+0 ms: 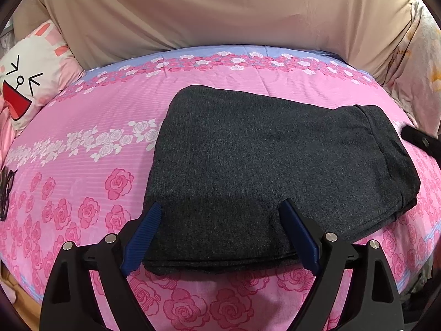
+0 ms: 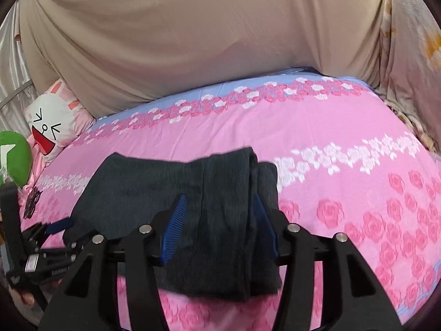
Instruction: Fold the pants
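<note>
- Dark grey knitted pants (image 1: 275, 165), folded into a flat stack, lying on pink rose-printed bedspread (image 1: 82, 143).
- Left gripper (image 1: 222, 209) with blue ribbed pads spread wide above near edge of stack, clamping nothing.
- Right gripper (image 2: 220, 201) partly apart, straddling right end of stack; contact between pads and cloth unclear.
- White cartoon-rabbit pillow (image 1: 30, 82) at far left, beige draped sheet (image 1: 220, 8) behind bed.

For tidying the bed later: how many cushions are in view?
2. A white cartoon-face cushion at the bed's far left corner; a green cushion just in front of it, seen only from the right wrist. More may be hidden.
</note>
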`<action>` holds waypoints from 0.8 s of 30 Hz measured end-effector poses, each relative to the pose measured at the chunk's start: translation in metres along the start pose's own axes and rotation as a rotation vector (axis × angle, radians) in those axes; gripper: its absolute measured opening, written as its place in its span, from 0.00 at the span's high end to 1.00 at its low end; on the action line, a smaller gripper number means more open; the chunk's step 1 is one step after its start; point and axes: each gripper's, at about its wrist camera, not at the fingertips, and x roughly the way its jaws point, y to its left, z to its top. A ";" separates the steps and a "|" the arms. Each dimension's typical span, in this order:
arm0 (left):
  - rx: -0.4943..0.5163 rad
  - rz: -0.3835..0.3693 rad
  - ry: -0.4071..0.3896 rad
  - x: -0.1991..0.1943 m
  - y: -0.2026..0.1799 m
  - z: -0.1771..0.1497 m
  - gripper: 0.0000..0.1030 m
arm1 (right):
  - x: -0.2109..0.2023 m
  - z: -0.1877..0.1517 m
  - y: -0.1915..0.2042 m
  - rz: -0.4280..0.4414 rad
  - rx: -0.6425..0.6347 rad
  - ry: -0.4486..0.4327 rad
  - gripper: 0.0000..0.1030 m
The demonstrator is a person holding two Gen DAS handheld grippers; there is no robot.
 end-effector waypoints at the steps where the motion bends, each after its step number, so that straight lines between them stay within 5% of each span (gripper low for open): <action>1: -0.003 -0.006 -0.003 -0.001 0.001 0.000 0.16 | 0.009 0.002 0.001 0.009 -0.011 0.013 0.66; 2: -0.006 -0.014 -0.007 -0.003 0.001 0.000 0.16 | 0.028 0.003 0.003 -0.007 -0.046 0.061 0.76; 3: -0.010 -0.028 -0.010 -0.004 0.003 0.000 0.17 | 0.042 0.001 0.001 -0.055 -0.066 0.096 0.99; 8: -0.084 -0.149 -0.027 -0.018 0.024 0.000 0.17 | 0.029 0.002 -0.017 -0.006 0.035 0.082 0.96; 9: -0.105 -0.174 -0.039 -0.021 0.029 0.000 0.17 | 0.020 0.000 -0.020 -0.004 0.057 0.074 0.87; 12: -0.171 -0.253 -0.070 -0.031 0.051 -0.001 0.16 | -0.010 -0.016 -0.035 0.023 0.130 0.058 0.22; 19: -0.334 -0.413 0.048 0.011 0.071 -0.006 0.16 | 0.001 -0.052 -0.054 0.156 0.254 0.180 0.18; 20: -0.337 -0.428 0.056 0.012 0.069 -0.004 0.17 | 0.007 -0.056 -0.051 0.182 0.267 0.191 0.19; 21: -0.345 -0.457 0.067 0.015 0.066 -0.001 0.17 | 0.009 -0.055 -0.048 0.177 0.258 0.159 0.34; 22: -0.349 -0.468 0.077 0.015 0.064 0.002 0.45 | 0.013 -0.053 -0.045 0.168 0.250 0.167 0.63; 23: -0.342 -0.464 0.101 0.016 0.062 0.005 0.66 | 0.010 -0.048 -0.045 0.181 0.272 0.157 0.66; 24: -0.342 -0.455 0.111 0.013 0.063 0.009 0.70 | 0.005 -0.045 -0.044 0.203 0.279 0.146 0.72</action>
